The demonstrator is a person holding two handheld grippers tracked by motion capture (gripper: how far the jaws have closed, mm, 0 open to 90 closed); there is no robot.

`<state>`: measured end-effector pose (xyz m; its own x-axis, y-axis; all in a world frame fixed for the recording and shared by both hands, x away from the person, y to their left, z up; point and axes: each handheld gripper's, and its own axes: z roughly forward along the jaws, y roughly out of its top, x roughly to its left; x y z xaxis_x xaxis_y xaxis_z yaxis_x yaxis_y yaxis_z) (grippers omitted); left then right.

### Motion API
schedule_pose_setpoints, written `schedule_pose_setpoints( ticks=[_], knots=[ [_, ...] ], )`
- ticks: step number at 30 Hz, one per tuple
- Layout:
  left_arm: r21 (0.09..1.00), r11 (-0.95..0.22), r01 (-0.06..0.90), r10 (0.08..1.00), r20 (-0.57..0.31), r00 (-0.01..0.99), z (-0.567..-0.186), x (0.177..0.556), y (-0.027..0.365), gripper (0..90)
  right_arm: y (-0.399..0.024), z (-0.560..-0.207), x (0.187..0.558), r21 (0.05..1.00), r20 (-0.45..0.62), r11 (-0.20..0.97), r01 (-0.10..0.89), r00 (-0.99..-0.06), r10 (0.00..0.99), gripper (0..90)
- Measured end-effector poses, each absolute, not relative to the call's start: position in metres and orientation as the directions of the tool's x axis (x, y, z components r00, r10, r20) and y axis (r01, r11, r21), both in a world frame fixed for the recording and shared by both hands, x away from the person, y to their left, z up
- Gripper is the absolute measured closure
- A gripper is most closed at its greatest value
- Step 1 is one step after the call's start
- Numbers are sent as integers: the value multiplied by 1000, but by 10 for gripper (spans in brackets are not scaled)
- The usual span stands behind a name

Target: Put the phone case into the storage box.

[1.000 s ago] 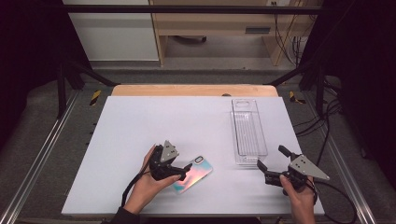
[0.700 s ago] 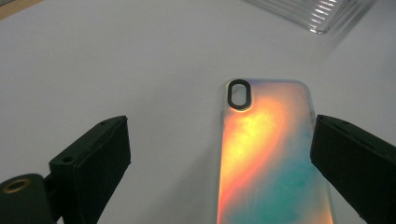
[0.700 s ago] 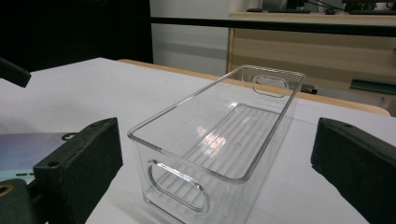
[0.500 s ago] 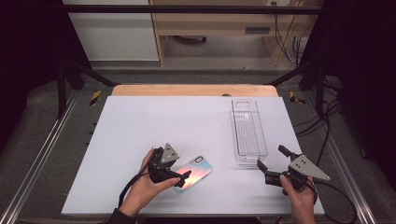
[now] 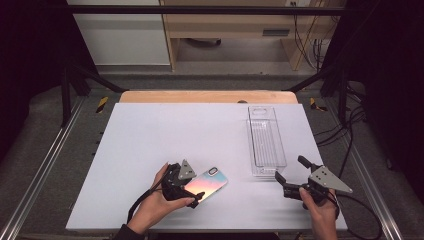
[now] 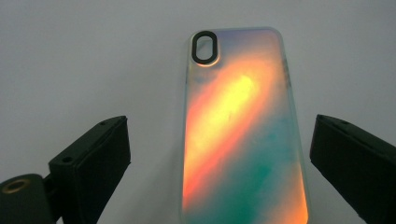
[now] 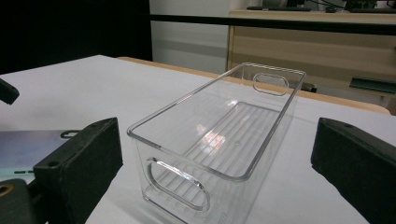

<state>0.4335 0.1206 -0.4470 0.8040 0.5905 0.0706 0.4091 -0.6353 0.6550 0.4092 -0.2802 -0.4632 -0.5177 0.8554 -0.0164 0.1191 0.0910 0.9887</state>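
Standing at the near edge of the table, I count two grippers, each in one of the person's hands, one phone case and one clear plastic bin on the white table.

Nearest me, at about seven o'clock on the tabletop, the left gripper hovers over the lower end of the phone case. Its two black jaws are spread wide, one on either side of the case, and grip nothing; in the left gripper view the case lies flat between them with bare table showing on both sides. The case shimmers orange, yellow and teal, with its one oval camera cutout at the far end, pointing towards one o'clock.

At about five o'clock, the right gripper sits low near the table edge, its jaws also wide apart and empty, aimed at the bin.

Farther off, at two o'clock, the single transparent bin stands upright with its long side running away from me. In the right gripper view the bin has a ribbed floor and two oval handle cutouts, one in each end wall. The case and bin lie near each other but apart.
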Motion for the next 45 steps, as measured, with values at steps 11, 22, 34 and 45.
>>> schedule_pose_setpoints(
  ticks=[11,22,34,45],
  knots=[
    [644,-644,412,577,55,815,-452,434,121,47,-280,-464,410,988,-16,92,125,-510,860,23],
    [623,-667,408,546,35,837,-458,433,120,52,-280,-464,409,988,-27,101,118,-514,858,23],
    [602,-686,410,534,34,845,-470,431,119,50,-281,-464,409,988,-22,97,120,-511,860,23],
    [593,-687,420,534,20,845,-476,431,119,53,-280,-464,409,987,-24,101,123,-510,860,23]
  ],
)
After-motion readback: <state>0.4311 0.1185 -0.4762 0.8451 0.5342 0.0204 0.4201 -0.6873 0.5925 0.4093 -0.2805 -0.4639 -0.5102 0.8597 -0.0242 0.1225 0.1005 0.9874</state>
